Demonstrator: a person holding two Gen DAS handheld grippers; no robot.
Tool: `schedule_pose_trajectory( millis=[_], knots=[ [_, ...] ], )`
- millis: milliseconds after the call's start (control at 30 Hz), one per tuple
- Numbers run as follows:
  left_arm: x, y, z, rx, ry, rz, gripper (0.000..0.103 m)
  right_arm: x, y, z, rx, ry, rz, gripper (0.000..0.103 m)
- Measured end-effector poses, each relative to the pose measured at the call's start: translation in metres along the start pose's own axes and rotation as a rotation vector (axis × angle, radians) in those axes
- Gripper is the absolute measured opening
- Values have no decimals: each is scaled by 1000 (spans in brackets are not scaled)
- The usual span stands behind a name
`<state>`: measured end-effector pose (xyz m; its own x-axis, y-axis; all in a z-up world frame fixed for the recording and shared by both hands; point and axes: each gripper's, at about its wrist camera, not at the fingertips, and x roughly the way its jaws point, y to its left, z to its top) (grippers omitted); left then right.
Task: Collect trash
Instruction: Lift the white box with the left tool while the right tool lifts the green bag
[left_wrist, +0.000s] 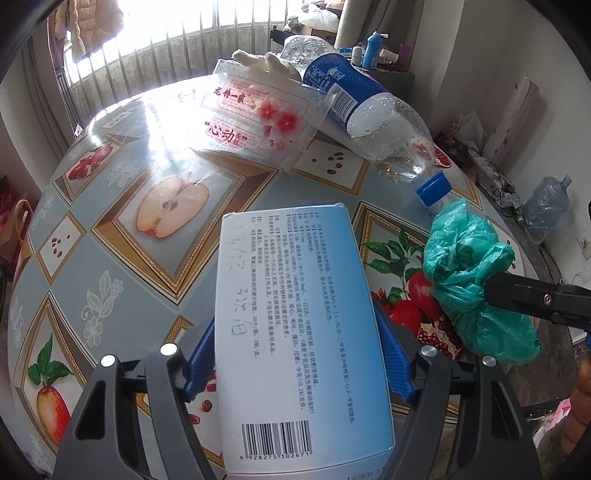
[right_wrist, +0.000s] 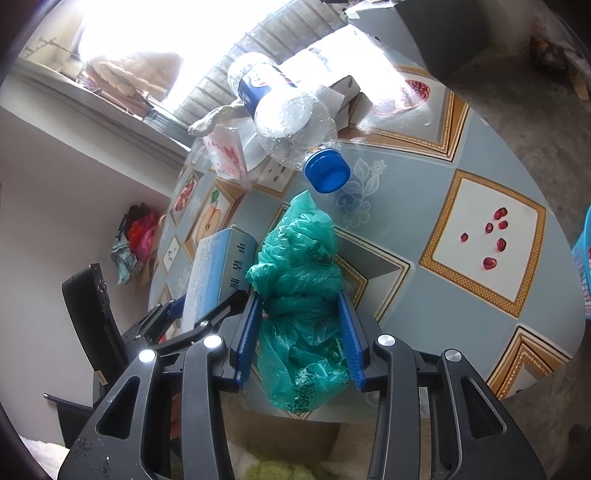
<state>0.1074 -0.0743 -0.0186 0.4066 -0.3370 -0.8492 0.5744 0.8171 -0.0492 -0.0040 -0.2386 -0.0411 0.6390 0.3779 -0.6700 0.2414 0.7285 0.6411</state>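
Observation:
My left gripper (left_wrist: 295, 354) is shut on a white and blue medicine box (left_wrist: 295, 332) and holds it over the table; the box also shows in the right wrist view (right_wrist: 218, 269). My right gripper (right_wrist: 299, 339) is shut on a crumpled green plastic bag (right_wrist: 303, 295), which also shows in the left wrist view (left_wrist: 472, 273). An empty plastic bottle with a blue cap (left_wrist: 369, 107) lies further on, resting on a clear wrapper with red print (left_wrist: 258, 118). The bottle (right_wrist: 291, 118) also shows in the right wrist view.
The round table (left_wrist: 122, 258) has a fruit-pattern cover. A pale glove (left_wrist: 266, 61) lies behind the bottle. A window with bars (left_wrist: 147, 48) is beyond. A water jug (left_wrist: 546, 206) stands on the floor at right. A black chair (right_wrist: 92, 306) stands left of the table.

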Motion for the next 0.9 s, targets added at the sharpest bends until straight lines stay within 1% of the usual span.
schedule_pose_trajectory(
  millis=[300,500,900],
  knots=[
    [-10,-2,1,14,-35,11,73,-2,0,1,3,-7,16,37],
    [-14,-3,0,15,-45,9,72,-5,-2,1,7,-9,24,36],
    [-30,0,-1,10,-84,7,72,-21,0,-1,12,-44,25,36]
  ],
)
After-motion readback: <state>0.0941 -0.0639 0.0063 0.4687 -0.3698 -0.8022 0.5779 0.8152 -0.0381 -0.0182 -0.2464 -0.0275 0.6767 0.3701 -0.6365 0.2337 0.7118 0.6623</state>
